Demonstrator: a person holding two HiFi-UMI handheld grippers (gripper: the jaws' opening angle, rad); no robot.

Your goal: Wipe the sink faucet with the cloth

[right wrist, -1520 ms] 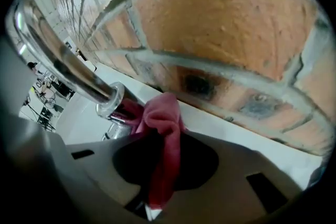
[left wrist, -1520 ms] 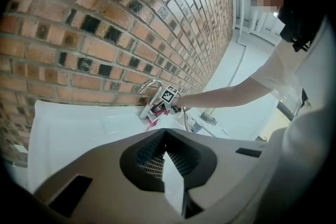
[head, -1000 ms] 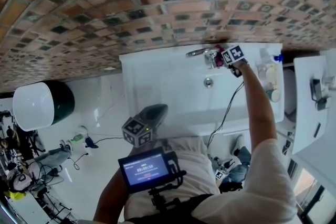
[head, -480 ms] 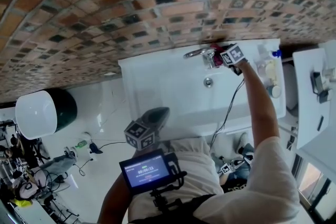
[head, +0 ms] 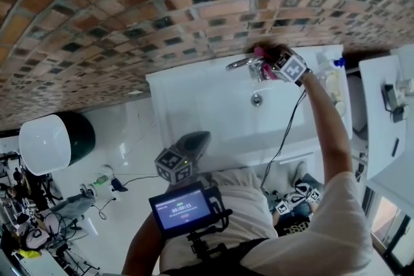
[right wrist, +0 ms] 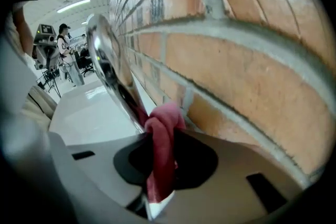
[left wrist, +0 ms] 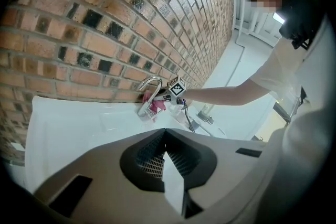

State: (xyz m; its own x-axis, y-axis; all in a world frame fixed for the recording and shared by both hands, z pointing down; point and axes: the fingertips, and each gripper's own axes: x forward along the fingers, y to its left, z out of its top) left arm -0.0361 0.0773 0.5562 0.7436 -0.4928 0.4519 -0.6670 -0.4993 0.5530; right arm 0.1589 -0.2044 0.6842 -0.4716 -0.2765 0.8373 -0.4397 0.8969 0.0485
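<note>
Right claw [head: 270,66] holds pink cloth [head: 261,53] at faucet [head: 240,63], sink [head: 194,100] rear; left claw [head: 194,139] low near torso [head: 239,200].

Head view, upper centre: cloth [head: 260,52] shows only as a pink sliver, rest behind right gripper [head: 268,68]; faucet [head: 240,63] base covered too. Items [head: 332,84] at sink [head: 194,100] right end too small to identify. Right gripper view: faucet foot hidden behind cloth; people [right wrist: 65,50] at left too small to make out
</note>
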